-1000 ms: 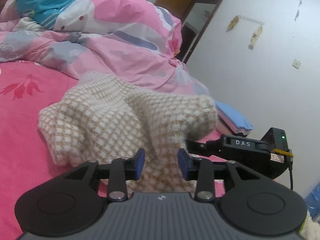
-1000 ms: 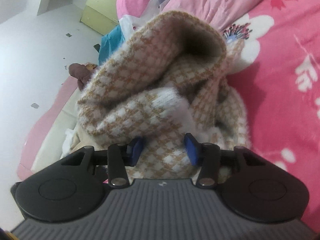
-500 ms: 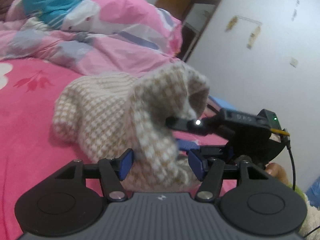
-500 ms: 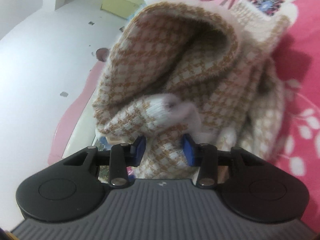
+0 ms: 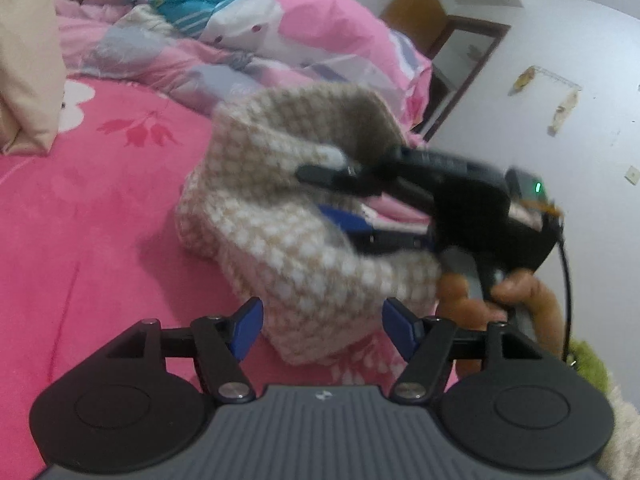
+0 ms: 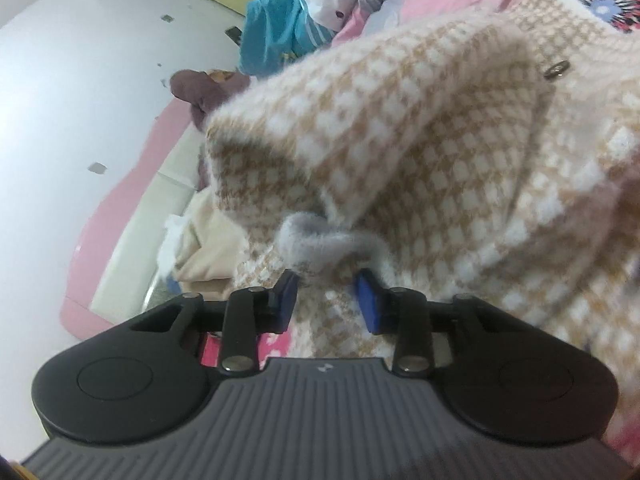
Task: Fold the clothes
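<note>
One bunched checked sweater (image 5: 288,216) slumps without any clear long axis.

The sweater (image 5: 280,236) has small tan and white checks. The sheet (image 5: 100,220) is bright pink with flowers. The gripper pads (image 6: 286,296) are blue.

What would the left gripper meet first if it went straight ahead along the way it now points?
Most likely the checked knit garment: a fold of it already lies between the opening fingers of the left gripper. The right gripper grips the cloth farther on, though depth is unclear.
</note>
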A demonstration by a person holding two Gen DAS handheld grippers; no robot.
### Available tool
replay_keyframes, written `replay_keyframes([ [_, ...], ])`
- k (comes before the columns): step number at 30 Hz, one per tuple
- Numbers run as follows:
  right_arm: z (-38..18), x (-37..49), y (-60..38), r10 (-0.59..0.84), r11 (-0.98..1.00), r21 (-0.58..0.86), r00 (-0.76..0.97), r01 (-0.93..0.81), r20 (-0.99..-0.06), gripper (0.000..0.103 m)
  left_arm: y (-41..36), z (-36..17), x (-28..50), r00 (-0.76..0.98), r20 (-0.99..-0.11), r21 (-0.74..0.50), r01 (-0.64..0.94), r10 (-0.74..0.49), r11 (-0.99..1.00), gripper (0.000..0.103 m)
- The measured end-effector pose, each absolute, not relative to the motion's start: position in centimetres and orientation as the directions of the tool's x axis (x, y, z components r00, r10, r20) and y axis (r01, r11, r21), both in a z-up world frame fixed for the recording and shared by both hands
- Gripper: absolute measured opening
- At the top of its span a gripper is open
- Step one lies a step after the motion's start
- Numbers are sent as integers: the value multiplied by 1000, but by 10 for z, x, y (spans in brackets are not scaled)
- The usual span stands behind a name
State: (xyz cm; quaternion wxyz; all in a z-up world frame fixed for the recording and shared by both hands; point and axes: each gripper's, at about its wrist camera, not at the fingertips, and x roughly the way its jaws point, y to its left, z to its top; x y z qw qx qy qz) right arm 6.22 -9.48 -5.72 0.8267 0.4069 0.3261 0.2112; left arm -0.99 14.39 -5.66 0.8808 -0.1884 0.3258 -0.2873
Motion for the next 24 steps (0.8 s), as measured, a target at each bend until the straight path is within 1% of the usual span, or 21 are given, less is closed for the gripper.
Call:
replay_keyframes([
  [4, -46, 65, -88, 602, 638, 763, 688, -107, -406, 34, 130, -70, 2, 593, -497, -542, 357, -633, 761, 66],
  [7, -40, 52, -96, 592, 662, 739, 692, -125, -414, 38, 120, -70, 1, 604, -493, -508, 384, -626, 771, 63],
  [8, -39, 47, -101, 593, 665, 735, 693, -134, -410, 41, 117, -69, 0, 611, -493, -490, 393, -619, 778, 62],
  [9, -35, 41, -107, 593, 665, 734, 697, -141, -404, 42, 116, -68, -1, 618, -493, -477, 397, -613, 784, 61],
  [11, -26, 28, -128, 591, 664, 731, 709, -158, -384, 48, 114, -67, -3, 628, -493, -459, 400, -602, 793, 59],
  [13, -18, 11, -150, 573, 672, 720, 736, -172, -359, 50, 115, -68, -3, 633, -493, -461, 392, -597, 796, 57],
  [15, -5, -1, -181, 514, 690, 705, 796, -162, -320, 55, 114, -68, -2, 640, -492, -458, 386, -590, 801, 56],
  [17, -1, -7, -217, 439, 682, 723, 851, -107, -288, 67, 112, -67, -2, 650, -491, -444, 386, -581, 808, 55],
  [18, -4, -3, -234, 408, 665, 744, 866, -64, -290, 70, 111, -67, -2, 654, -490, -438, 387, -576, 812, 55],
  [19, -10, 3, -249, 384, 644, 765, 873, -20, -301, 78, 111, -67, -2, 658, -489, -434, 386, -572, 814, 55],
  [20, -16, 8, -265, 359, 621, 783, 879, 24, -312, 81, 111, -67, -2, 660, -489, -433, 384, -570, 816, 54],
  [22, -38, 27, -289, 342, 581, 804, 859, 126, -382, 81, 112, -66, -3, 663, -489, -435, 379, -567, 817, 53],
  [24, -67, 49, -300, 362, 545, 811, 813, 213, -456, 81, 114, -66, -3, 663, -490, -437, 374, -565, 818, 52],
])
